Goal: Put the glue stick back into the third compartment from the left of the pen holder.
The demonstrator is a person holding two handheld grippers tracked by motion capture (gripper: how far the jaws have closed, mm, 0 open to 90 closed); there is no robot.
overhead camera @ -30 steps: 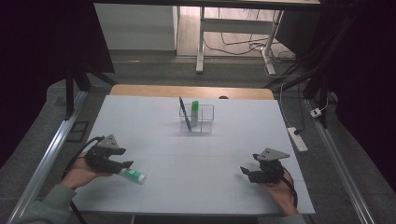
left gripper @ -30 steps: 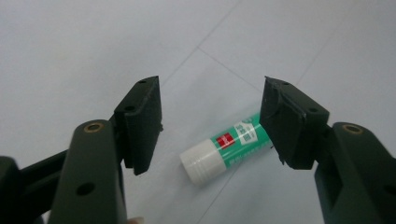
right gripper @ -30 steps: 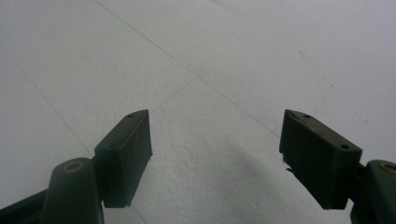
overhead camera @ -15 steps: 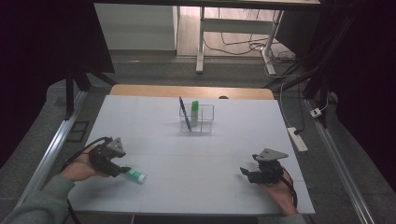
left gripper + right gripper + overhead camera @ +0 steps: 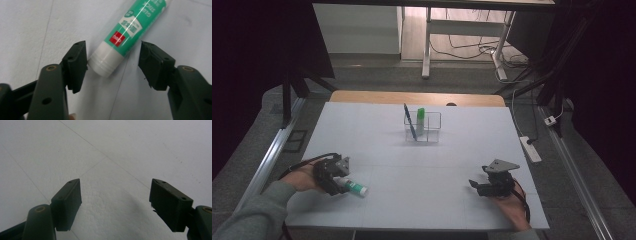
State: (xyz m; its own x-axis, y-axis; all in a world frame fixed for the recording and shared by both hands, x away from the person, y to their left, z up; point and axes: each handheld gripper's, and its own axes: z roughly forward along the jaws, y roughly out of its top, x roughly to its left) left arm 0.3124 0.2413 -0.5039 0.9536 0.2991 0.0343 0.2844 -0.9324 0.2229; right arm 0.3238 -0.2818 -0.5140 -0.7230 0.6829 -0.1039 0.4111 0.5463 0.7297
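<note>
Our left gripper (image 5: 112,58) has sunk onto the green-and-white plastic glue stick (image 5: 130,32) lying near the white table's (image 5: 422,170) front-left corner. Its jaws have just been closing — the white cap sits between them, one pad almost touching, not yet clamped. Our right gripper (image 5: 115,202) stays gaping near the front-right corner.

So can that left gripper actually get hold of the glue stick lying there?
Probably yes. The left gripper stands open with the glue stick's white end already between its jaws, which have just been closing; nothing on the table blocks it, though the pads do not yet press on it.
</note>
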